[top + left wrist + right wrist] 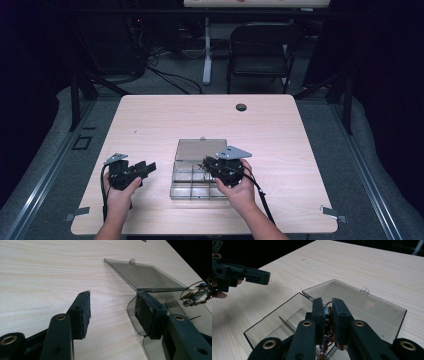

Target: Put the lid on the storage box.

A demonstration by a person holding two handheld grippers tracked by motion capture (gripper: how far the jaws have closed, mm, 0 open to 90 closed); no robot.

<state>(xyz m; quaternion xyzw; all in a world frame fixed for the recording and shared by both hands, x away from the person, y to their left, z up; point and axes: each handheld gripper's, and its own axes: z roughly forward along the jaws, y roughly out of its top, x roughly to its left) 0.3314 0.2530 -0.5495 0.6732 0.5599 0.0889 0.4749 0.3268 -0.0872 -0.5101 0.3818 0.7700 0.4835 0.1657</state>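
A clear compartment box (173, 192) lies on the table with its lid (200, 149) swung flat behind it. My right gripper (207, 164) hovers over the box, shut on a piece of copper-wire jewellery with red and purple beads (327, 332) that dangles between its jaws above the compartments (274, 320). The lid (372, 312) lies beyond the right gripper (327, 303). My left gripper (149, 167) stands open to the left of the box, a short gap away. Between its fingertips the left gripper (112, 302) has bare tabletop; the lid (147, 277) and the jewellery (198, 293) sit to its right.
A dark cable hole (241, 107) marks the far middle of the wooden table (280, 135). Beyond the table stand a black folding chair (260, 50) and a white table leg (207, 55). Bare tabletop lies all around the box.
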